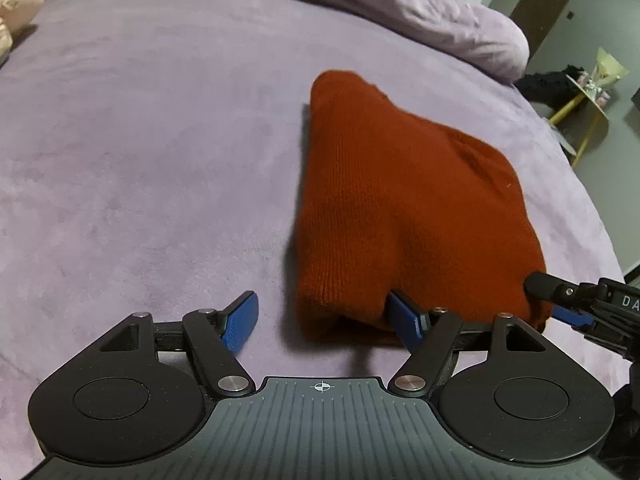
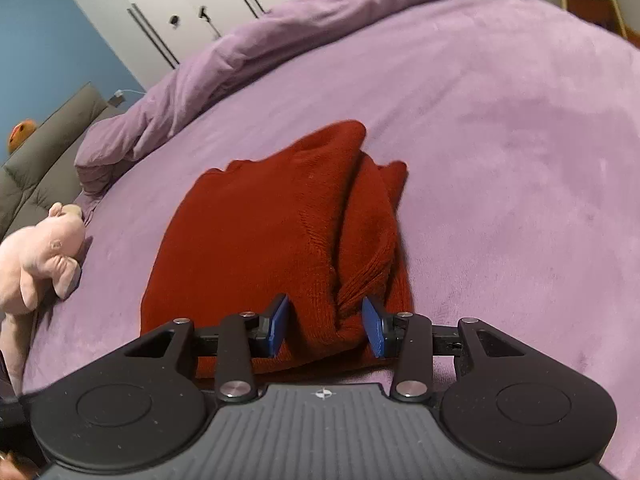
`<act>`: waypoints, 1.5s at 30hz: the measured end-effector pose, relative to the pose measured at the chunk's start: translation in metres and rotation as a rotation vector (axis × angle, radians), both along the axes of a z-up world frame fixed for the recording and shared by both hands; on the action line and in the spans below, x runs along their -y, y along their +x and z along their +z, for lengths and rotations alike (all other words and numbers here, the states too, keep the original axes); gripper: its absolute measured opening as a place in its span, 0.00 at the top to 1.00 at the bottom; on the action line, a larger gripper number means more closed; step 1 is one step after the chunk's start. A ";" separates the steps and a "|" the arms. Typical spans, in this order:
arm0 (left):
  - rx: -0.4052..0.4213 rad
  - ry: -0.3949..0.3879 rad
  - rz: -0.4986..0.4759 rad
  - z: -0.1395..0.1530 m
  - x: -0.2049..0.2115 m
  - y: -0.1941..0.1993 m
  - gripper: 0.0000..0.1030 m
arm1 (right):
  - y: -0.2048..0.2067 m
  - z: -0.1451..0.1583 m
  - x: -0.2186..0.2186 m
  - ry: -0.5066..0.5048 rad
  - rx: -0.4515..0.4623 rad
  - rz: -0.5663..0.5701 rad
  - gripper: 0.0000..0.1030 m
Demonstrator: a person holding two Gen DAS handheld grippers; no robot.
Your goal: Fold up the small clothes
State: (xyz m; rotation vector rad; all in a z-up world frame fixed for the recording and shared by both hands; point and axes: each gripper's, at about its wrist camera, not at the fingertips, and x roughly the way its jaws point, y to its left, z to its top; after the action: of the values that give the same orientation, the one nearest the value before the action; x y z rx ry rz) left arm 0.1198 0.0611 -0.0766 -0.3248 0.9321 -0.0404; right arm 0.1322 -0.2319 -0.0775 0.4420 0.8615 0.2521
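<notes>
One folded red sweater (image 1: 404, 208); left gripper (image 1: 326, 320) wide; right gripper (image 2: 326, 326) seemingly parted around its edge.

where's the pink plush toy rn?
Right wrist view: pink plush toy lies at the far left on the purple bed, left of the red sweater, apart from it.

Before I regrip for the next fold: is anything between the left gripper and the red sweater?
Nothing visible. The left gripper stands open at the near edge of the red sweater, one finger against the knit, the other over bare purple bedspread.
</notes>
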 end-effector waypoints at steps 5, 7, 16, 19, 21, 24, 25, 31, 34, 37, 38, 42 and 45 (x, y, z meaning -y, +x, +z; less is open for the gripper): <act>-0.014 0.006 0.009 -0.003 0.001 -0.001 0.24 | -0.001 -0.003 -0.001 -0.032 0.000 0.009 0.70; -0.020 0.000 0.014 -0.003 0.000 -0.001 0.24 | -0.001 -0.004 -0.003 -0.054 0.002 0.018 0.70; -0.034 0.003 0.028 0.001 -0.002 -0.005 0.24 | -0.004 0.001 -0.008 -0.079 -0.032 0.032 0.63; -0.034 0.001 0.031 0.002 -0.003 -0.007 0.24 | -0.007 -0.001 0.001 0.002 -0.054 0.002 0.61; -0.035 -0.002 0.035 0.003 -0.004 -0.007 0.24 | -0.005 -0.003 0.007 0.071 -0.076 -0.028 0.59; -0.035 -0.004 0.036 0.004 -0.004 -0.009 0.25 | -0.002 -0.008 0.007 0.115 -0.095 -0.052 0.59; -0.033 -0.001 0.035 0.005 -0.004 -0.009 0.25 | -0.001 -0.008 0.006 0.110 -0.093 -0.052 0.63; -0.002 0.006 0.049 0.015 -0.004 -0.011 0.25 | -0.006 -0.014 0.024 0.296 -0.064 -0.054 0.80; 0.023 0.010 0.057 0.019 -0.005 -0.009 0.25 | -0.003 -0.020 0.028 0.202 -0.098 -0.079 0.81; 0.006 0.040 0.040 0.012 -0.003 -0.001 0.24 | -0.001 -0.016 0.012 0.081 -0.070 -0.039 0.80; 0.002 0.045 0.039 0.009 -0.002 0.001 0.23 | 0.000 -0.014 0.005 0.029 -0.058 -0.021 0.79; -0.033 0.067 0.032 -0.003 -0.004 0.008 0.19 | -0.001 -0.010 -0.008 -0.083 -0.023 0.026 0.78; -0.041 0.068 0.035 0.000 -0.006 0.002 0.19 | -0.007 -0.003 -0.012 -0.137 -0.032 0.039 0.74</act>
State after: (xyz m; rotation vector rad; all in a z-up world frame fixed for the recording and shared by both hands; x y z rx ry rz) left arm 0.1223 0.0670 -0.0764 -0.2798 0.9666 0.0297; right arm 0.1256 -0.2197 -0.0808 0.3022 0.9134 0.2204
